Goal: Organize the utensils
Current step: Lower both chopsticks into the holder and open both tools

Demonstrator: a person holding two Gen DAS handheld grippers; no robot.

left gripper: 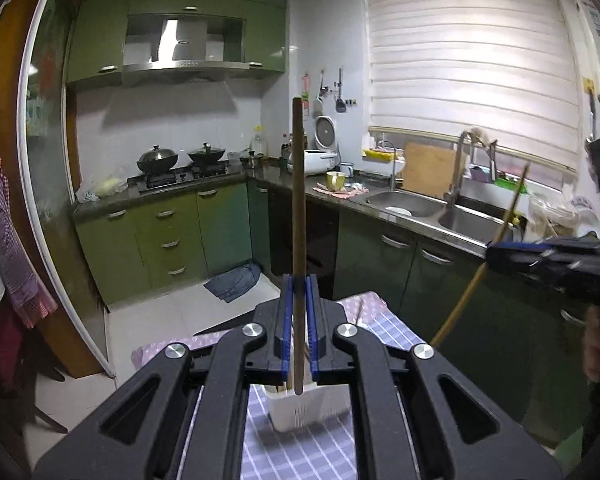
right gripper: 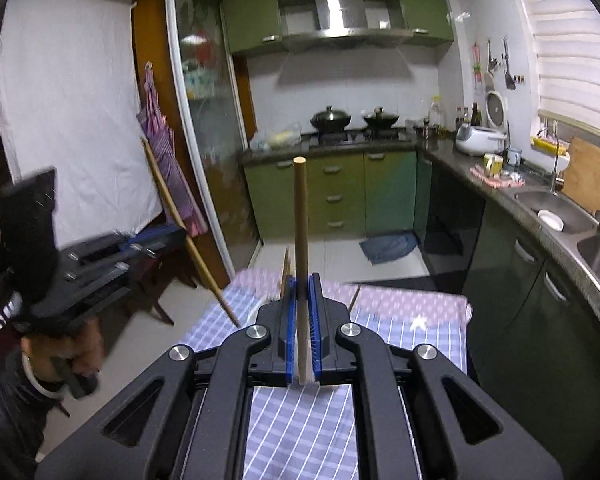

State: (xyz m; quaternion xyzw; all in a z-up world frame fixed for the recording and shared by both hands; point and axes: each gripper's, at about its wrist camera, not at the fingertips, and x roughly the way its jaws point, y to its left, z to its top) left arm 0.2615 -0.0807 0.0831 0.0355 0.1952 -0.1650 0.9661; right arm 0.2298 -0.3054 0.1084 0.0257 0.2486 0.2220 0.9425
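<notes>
Left wrist view: your left gripper [left gripper: 299,292] is closed on a brown chopstick [left gripper: 299,216], its blue pads clamped about the lower part of the stick, so that most of its length rises through the centre of the frame and only a short end hangs below. That end sits over a white slotted holder [left gripper: 300,412] at the bottom centre, which stands on a checked cloth [left gripper: 300,456]; a few pale sticks appear to stand in the holder already. Holding the chopstick near upright probably serves to keep it in line with the holder's open top.

At the right edge of this view your right gripper [left gripper: 500,254] is closed on a second chopstick [left gripper: 496,240], which slants from lower left to upper right.

Right wrist view: the same right gripper [right gripper: 300,292] pinches its chopstick [right gripper: 300,232] upright at the centre, above the cloth [right gripper: 300,432]. At the left of the frame your left gripper [right gripper: 172,236], blurred, carries its stick [right gripper: 188,236] aslant, with your hand [right gripper: 66,354] on the grip below. The holder is not clearly visible here.

One stick per gripper suggests a pair being sorted together; neither is yet in the holder.
</notes>
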